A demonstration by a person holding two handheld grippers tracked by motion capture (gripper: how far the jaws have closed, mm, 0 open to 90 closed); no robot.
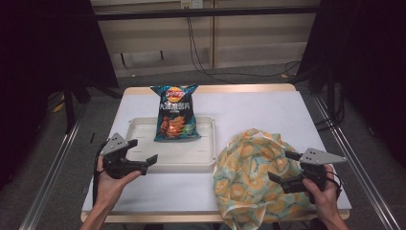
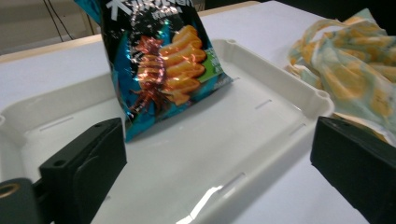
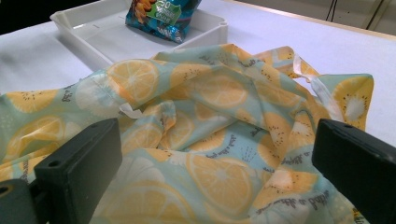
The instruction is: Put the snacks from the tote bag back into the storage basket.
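Chip bag placed in tray; cloth bag untouched.
Chip bag [image 1: 174, 113] leans in the tray [image 1: 143, 125]. Left gripper [image 1: 140, 155] stands open, empty, beside the tray. Right gripper [image 1: 282, 167] is open over the cloth bag [image 1: 249, 177], not gripping; bagging appears to remain.

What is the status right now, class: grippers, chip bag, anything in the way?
Left gripper open, empty, at tray edge. Right gripper open over fruit-print cloth. Chip bag leaning in tray. Nothing between.
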